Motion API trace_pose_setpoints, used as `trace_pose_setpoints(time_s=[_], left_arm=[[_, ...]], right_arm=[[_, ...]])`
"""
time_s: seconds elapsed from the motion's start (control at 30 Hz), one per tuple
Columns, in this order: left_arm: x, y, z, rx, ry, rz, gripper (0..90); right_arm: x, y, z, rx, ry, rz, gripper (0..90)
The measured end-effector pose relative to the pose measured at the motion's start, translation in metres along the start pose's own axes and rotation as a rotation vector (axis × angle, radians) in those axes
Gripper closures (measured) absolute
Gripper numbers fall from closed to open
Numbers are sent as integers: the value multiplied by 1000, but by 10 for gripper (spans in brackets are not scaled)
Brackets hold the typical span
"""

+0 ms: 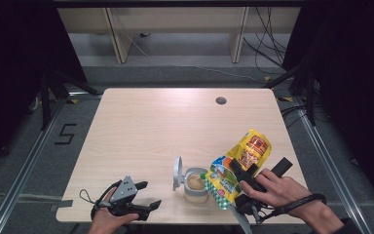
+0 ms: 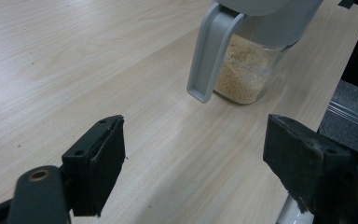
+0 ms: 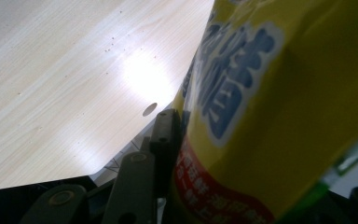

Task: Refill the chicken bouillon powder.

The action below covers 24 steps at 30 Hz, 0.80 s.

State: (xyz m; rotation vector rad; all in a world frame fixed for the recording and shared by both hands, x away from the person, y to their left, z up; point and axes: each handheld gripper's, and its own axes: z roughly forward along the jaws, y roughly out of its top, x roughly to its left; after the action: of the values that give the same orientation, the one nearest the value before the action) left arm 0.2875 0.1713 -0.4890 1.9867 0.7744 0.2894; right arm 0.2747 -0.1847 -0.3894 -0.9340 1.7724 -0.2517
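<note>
A yellow snack bag (image 1: 241, 163) with blue lettering (image 3: 242, 79) hangs tilted, its lower end over a small clear jar (image 1: 195, 184). My right gripper (image 1: 261, 168) is shut on the bag's middle, and one black jaw presses its side in the right gripper view. The jar (image 2: 247, 70) holds pale granules, and its grey flip lid (image 1: 177, 173) stands open to the left. My left gripper (image 1: 150, 194) rests at the table's front-left edge, left of the jar. Its jaws (image 2: 193, 154) stand wide open with nothing between them.
The light wooden table (image 1: 151, 126) has a round cable hole (image 1: 220, 101) near its far edge. The table's front edge runs just below both hands. Dark stands and cables flank the table on the floor.
</note>
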Motion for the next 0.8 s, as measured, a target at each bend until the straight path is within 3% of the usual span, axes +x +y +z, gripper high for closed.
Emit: trace_pose_setpoints(time_s=[0.1, 0.13, 0.17, 0.27, 0.33, 0.37, 0.4, 0.43, 0.47, 0.5, 0.67, 0.73, 0.77, 0.8], left_arm=[[0, 0, 0, 0, 1, 0, 202], [0, 0, 0, -1, 1, 0, 202], [0, 0, 0, 0, 1, 1, 202], [0, 0, 0, -1, 0, 0, 202], [0, 0, 0, -1, 0, 0, 202], [0, 0, 0, -1, 0, 0, 202], [0, 0, 0, 5, -2, 1, 202], [0, 0, 0, -1, 2, 1, 202], [0, 0, 0, -1, 1, -1, 202], [0, 0, 0, 1, 0, 0, 202], [0, 0, 0, -1, 3, 0, 202], [0, 0, 0, -2, 3, 0, 202], [0, 0, 0, -2, 4, -2, 202], [0, 0, 0, -2, 3, -2, 202]], right_arm=[[-1, 0, 0, 10, 4, -21, 679], [-4, -2, 0, 9, 10, -75, 679], [-1, -1, -1, 13, 14, -34, 680], [-2, -2, 1, -8, 3, -63, 680], [0, -2, 1, -10, 3, -48, 680], [2, -1, 0, 2, 1, -3, 680], [4, -1, 1, -3, 15, 11, 681], [5, 0, 1, -1, -5, 17, 681], [5, 0, 1, -4, 17, 29, 682], [7, 0, 1, -8, -35, 30, 683], [9, 0, 1, -18, -39, 42, 688], [8, -2, 3, -47, -40, 34, 693], [11, -2, 1, -35, -41, 78, 695], [12, -2, 1, -36, -41, 83, 699]])
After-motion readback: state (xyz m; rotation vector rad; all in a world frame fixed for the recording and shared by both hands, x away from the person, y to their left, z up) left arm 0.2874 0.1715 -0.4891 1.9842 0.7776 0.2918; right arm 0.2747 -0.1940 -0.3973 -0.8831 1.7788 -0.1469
